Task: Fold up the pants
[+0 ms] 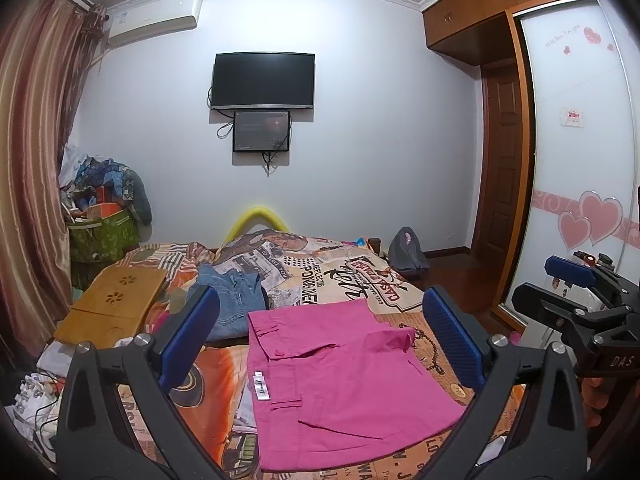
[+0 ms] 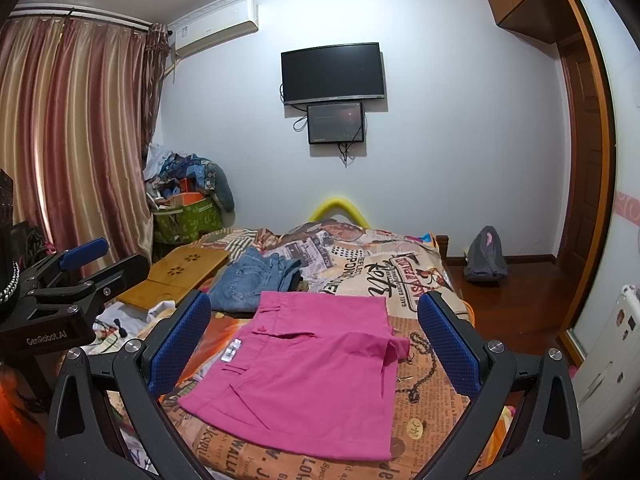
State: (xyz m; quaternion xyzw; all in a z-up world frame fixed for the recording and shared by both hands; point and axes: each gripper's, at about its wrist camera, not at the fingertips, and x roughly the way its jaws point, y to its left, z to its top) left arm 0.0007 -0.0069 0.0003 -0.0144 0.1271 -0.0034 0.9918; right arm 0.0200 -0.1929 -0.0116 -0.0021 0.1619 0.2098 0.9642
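Note:
Pink pants (image 1: 340, 376) lie folded into a flat square on the printed bedspread, waistband and white label to the left; they also show in the right wrist view (image 2: 312, 376). My left gripper (image 1: 320, 340) is open and empty, held above the pants. My right gripper (image 2: 316, 336) is open and empty too, above the pants. The right gripper shows at the right edge of the left wrist view (image 1: 576, 284), and the left gripper at the left edge of the right wrist view (image 2: 80, 264).
Folded blue jeans (image 1: 232, 300) lie behind the pink pants. A wooden lap tray (image 1: 116, 304) sits on the bed's left side. Clutter and cables (image 1: 36, 400) lie at the left. A grey backpack (image 1: 406, 252) is on the floor by the wardrobe (image 1: 580, 160).

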